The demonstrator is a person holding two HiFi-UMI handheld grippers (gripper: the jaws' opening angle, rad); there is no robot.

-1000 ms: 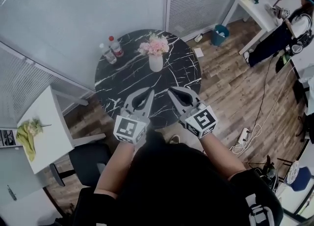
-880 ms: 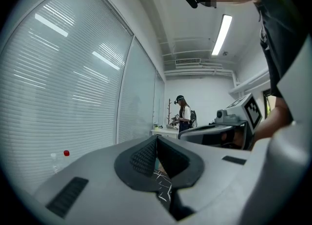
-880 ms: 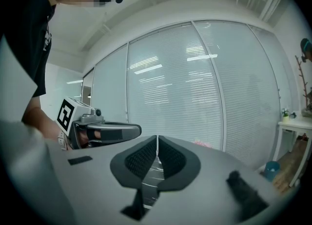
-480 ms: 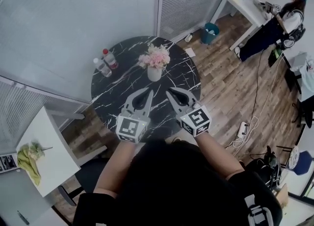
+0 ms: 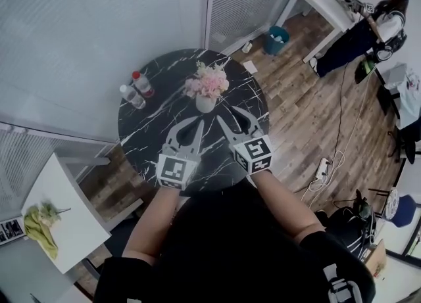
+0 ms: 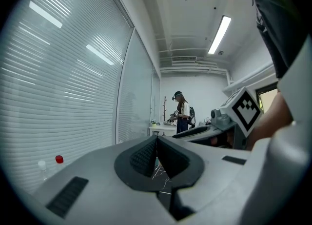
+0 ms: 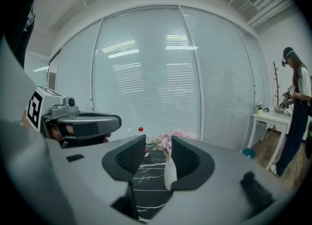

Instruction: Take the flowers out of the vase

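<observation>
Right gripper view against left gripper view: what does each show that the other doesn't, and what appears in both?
Only the right gripper view: the white vase with pink flowers, seen through the gap of the right gripper, whose jaws are opening. The vase stands beyond the tips, not between the pads. A teal bin also shows.
Only the left gripper view: the left gripper with jaws together, and a ceiling light strip.
Both: the red-capped bottle, the blinds, and a person at a white table.

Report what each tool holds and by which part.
Nothing is held. The left tool is shut and empty; the right tool is opening its jaws, short of the vase.
</observation>
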